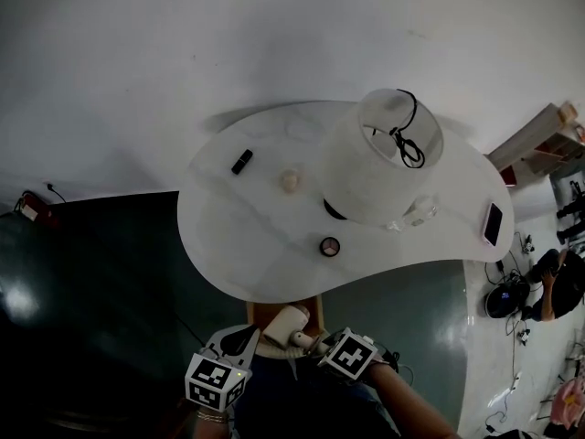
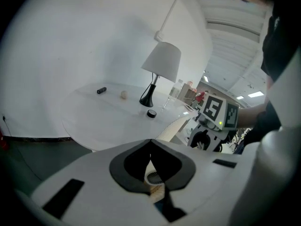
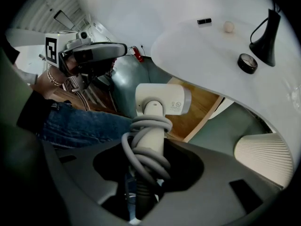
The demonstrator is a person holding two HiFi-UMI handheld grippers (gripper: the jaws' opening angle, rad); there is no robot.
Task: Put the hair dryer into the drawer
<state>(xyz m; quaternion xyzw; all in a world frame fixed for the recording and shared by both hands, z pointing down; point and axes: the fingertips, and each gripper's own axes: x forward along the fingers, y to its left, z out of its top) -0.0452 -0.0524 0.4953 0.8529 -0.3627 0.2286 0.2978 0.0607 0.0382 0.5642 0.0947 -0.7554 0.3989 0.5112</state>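
Observation:
A cream hair dryer (image 3: 162, 100) with grey cord wound round its handle stands up out of my right gripper (image 3: 146, 150), whose jaws are shut on that handle. In the head view the hair dryer (image 1: 286, 324) hangs over an open wooden drawer (image 1: 263, 311) under the white table's near edge. My right gripper (image 1: 320, 341) is to its right. My left gripper (image 1: 249, 331) is close on its left, tips together, nothing held. In the left gripper view its jaws meet at the tip (image 2: 150, 141). Below them shows the dryer's grille (image 2: 154, 177).
On the white table (image 1: 238, 245) stand a white lamp (image 1: 379, 158), a black round tin (image 1: 330, 246), a small pale ball (image 1: 290, 181), a black stick (image 1: 242, 161) and a phone (image 1: 493, 224). A ribbed cream panel (image 3: 263, 154) sits under the table. A person (image 1: 559, 286) sits at far right.

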